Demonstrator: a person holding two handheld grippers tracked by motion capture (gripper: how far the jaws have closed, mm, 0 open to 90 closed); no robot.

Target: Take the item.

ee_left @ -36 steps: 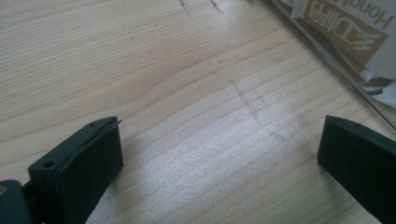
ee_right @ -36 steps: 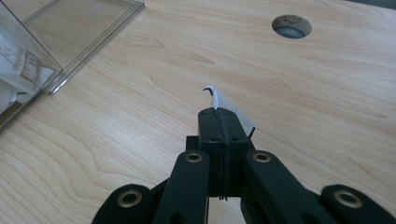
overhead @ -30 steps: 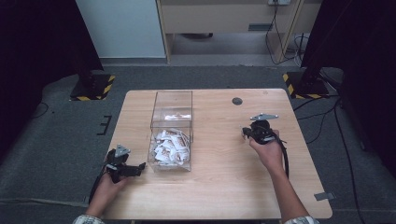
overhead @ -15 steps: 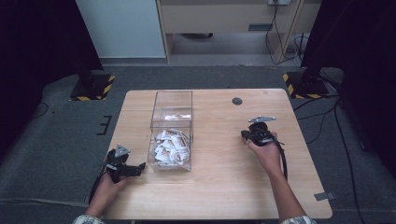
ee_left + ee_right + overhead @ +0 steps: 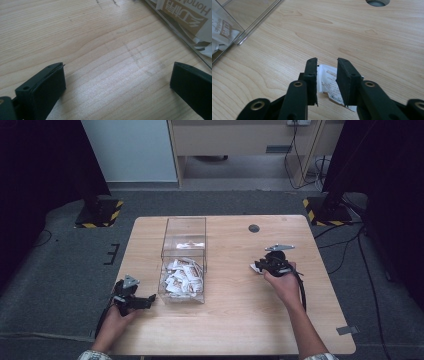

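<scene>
On the wooden desk, right of the clear box, my right hand-held gripper has just been opening, jaws apart around the white sachet, releasing it there, while my left hand-held gripper waits open.

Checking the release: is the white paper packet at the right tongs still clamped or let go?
Let go: the right tongs have just been opening, and the white paper packet lies on the table between their parted pads.

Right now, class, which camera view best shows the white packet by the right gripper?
The right gripper view: the white packet lies on the table between the right gripper pads, print visible. In the high view it is a small speck.
</scene>
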